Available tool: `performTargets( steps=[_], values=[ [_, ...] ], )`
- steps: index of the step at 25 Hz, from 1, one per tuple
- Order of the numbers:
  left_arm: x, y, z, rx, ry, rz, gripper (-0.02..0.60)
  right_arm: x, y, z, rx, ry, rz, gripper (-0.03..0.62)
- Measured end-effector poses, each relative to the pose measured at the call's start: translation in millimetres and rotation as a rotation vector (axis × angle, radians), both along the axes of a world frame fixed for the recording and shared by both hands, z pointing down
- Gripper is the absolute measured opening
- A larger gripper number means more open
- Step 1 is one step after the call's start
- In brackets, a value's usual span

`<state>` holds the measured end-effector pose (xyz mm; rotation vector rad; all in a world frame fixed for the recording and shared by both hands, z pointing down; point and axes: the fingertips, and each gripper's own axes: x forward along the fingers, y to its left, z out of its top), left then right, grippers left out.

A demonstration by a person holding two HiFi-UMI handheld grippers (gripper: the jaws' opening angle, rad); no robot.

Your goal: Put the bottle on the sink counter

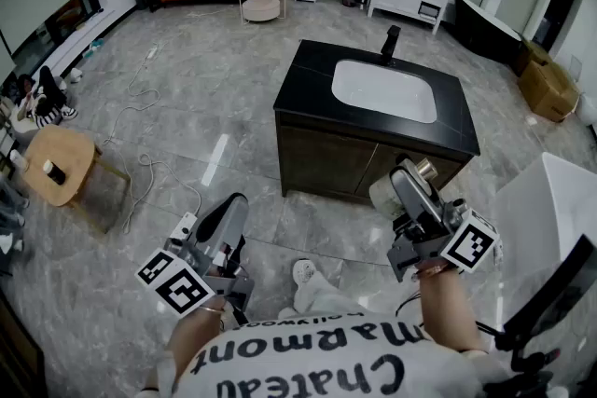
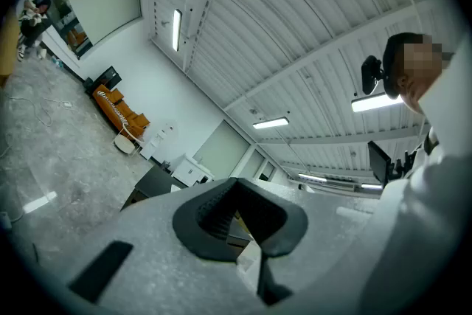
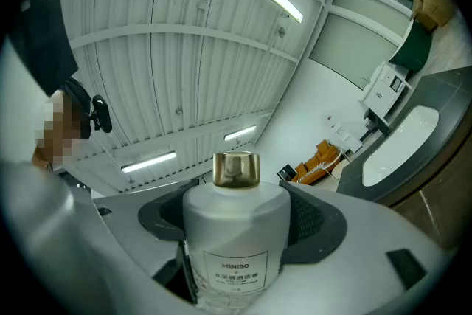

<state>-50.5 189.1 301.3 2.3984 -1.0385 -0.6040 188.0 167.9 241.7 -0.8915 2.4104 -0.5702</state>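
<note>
Gripped around its frosted white, cylindrical body by the right claw (image 3: 243, 216), the bottle (image 3: 234, 251) is held aloft at the lower right of the head view, near the sink desk (image 1: 312, 75) but not yet over it. The pick-up is judged done; carrying across and setting down are left. A shiny gold cap (image 3: 236, 168) and a printed label are borne by the bottle. A smooth white rounded basin (image 1: 384, 90) is set into the glossy black top. The left claw (image 2: 237, 214) is kept closed on nothing.
</note>
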Motion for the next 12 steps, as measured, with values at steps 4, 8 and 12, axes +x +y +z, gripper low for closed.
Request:
performTargets(
  steps=[4, 8, 12],
  values=[
    [-2, 11, 2, -0.011, 0.010, 0.011, 0.015, -3, 10, 0, -0.016, -0.017, -0.003, 0.345],
    [-6, 15, -1, -0.008, 0.009, 0.024, 0.015, -5, 14, -3, -0.012, -0.010, 0.016, 0.345],
    [-13, 17, -4, 0.003, 0.004, 0.016, 0.015, -12, 13, -3, -0.021, 0.010, 0.021, 0.345]
  ],
)
